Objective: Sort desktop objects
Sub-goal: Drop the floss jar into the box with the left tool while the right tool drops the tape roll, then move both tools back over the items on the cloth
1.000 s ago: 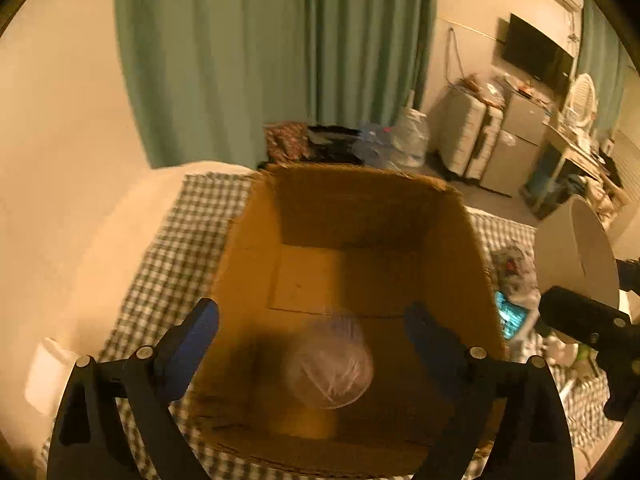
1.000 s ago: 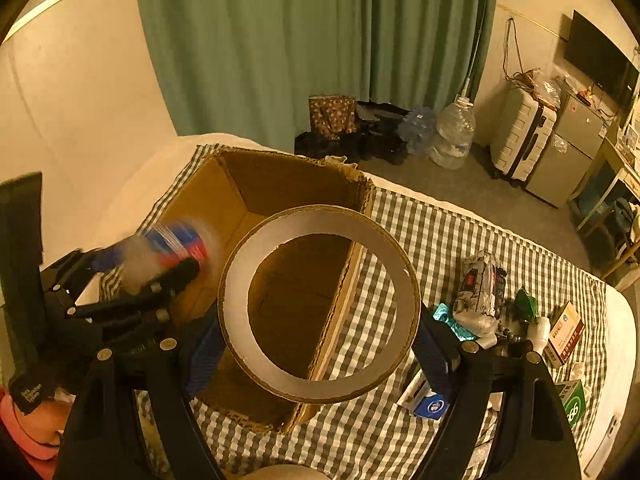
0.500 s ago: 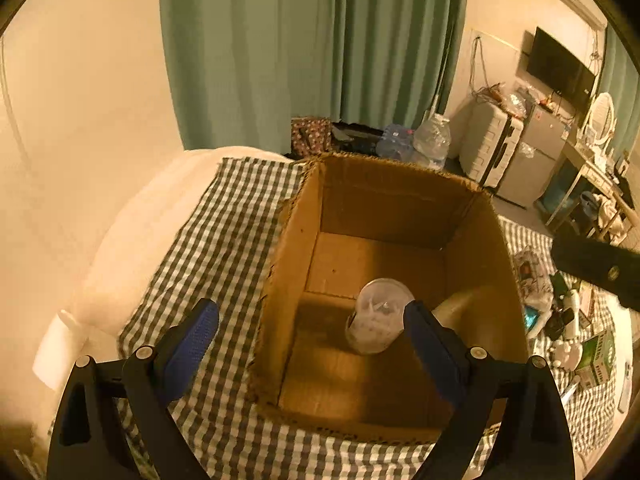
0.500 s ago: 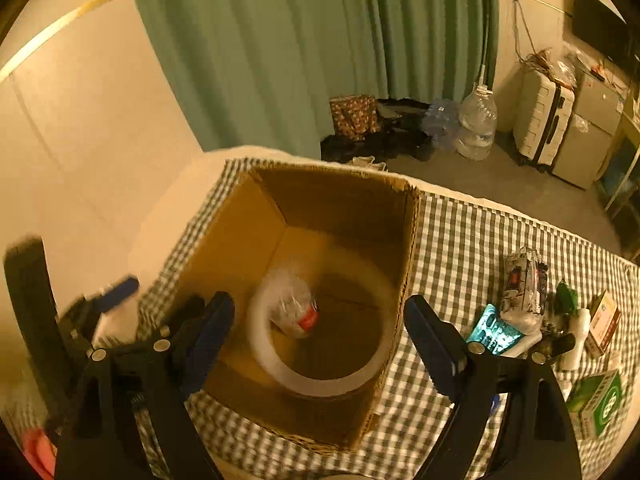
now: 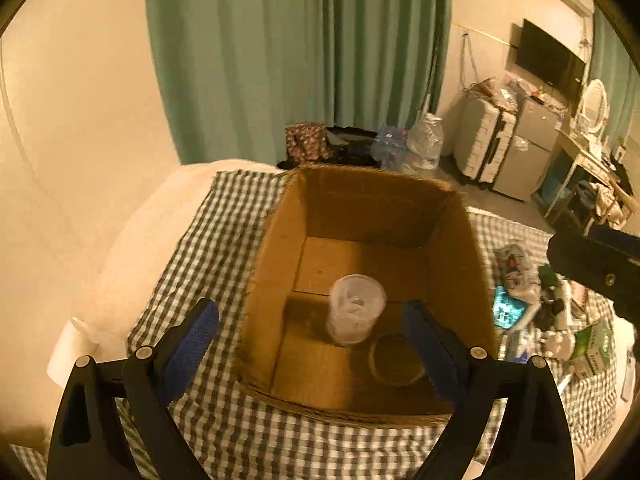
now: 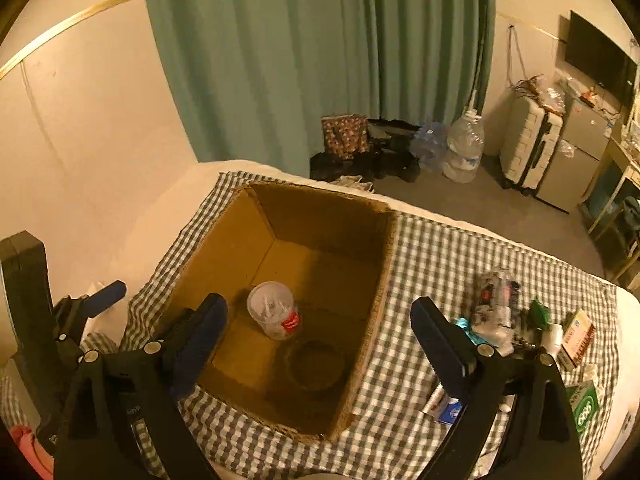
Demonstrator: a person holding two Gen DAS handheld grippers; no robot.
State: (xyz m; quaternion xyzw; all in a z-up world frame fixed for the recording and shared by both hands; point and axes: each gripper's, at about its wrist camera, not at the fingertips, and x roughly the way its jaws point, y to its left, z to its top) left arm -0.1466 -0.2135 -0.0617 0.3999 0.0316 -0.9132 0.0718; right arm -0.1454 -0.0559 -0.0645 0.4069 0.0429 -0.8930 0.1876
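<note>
An open cardboard box (image 5: 276,240) (image 6: 384,264) stands on the checked cloth. Inside it a clear plastic jar (image 5: 355,309) (image 6: 273,316) with a red label stands upright, and a tape roll (image 5: 396,356) (image 6: 316,365) lies flat beside it. My left gripper (image 5: 312,344) is open and empty above the box's near side. My right gripper (image 6: 320,340) is open and empty above the box's right part. Loose items remain in a pile (image 6: 504,316) (image 5: 528,300) on the cloth right of the box.
The pile holds a crumpled packet (image 6: 495,300), a small orange box (image 6: 576,336), a green carton (image 6: 586,404) and a blue-white tube (image 6: 444,404). The left gripper's body (image 6: 48,320) shows at the right wrist view's left edge. Suitcases and water jugs stand on the floor behind.
The left gripper let go of the jar and the right gripper let go of the tape roll; both now lie in the box. Both grippers have pulled up and back.
</note>
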